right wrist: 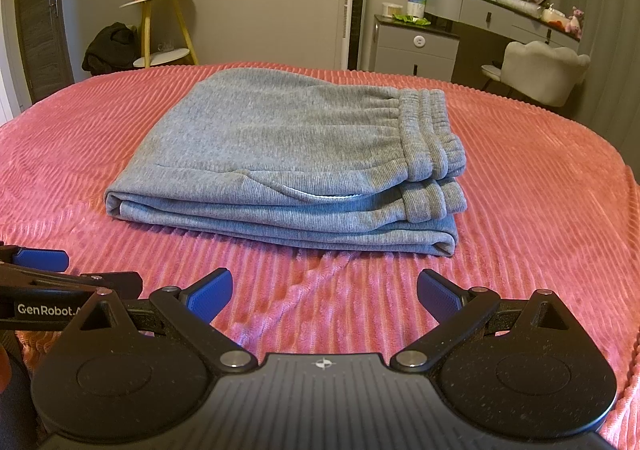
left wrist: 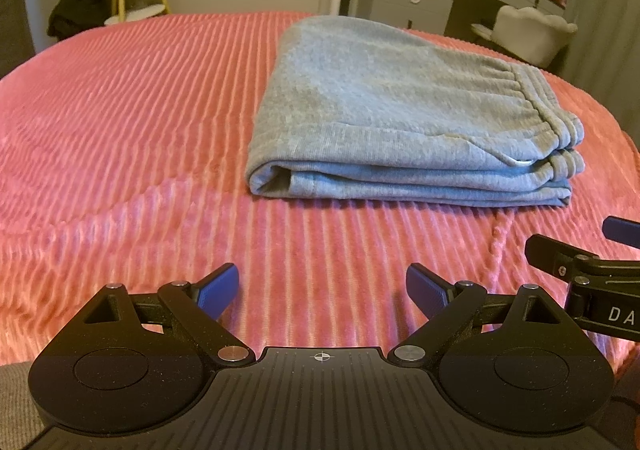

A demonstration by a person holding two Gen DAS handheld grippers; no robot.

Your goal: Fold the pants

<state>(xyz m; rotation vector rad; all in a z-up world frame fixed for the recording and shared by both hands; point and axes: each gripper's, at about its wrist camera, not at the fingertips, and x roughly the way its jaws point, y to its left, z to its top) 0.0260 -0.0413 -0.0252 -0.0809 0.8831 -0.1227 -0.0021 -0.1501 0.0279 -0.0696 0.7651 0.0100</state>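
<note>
Sweatpants (right wrist: 288, 154) of grey knit are seen lying on the pink ribbed bedspread (right wrist: 520, 250), already folded into a compact stack, the elastic waistband (right wrist: 432, 146) doubled at the right end and the layered edges facing the cameras. Both claws are held back from the bundle, above the bedspread and apart from the cloth: the left claw (left wrist: 322, 290) is spread wide and empty, and the right claw (right wrist: 325, 292) likewise is released, nothing being gripped. The folding is judged essentially complete. If any finishing is wanted, the lower layer protruding at the near right corner could be nudged flush, and the top pressed flat without the stack being dragged.
</note>
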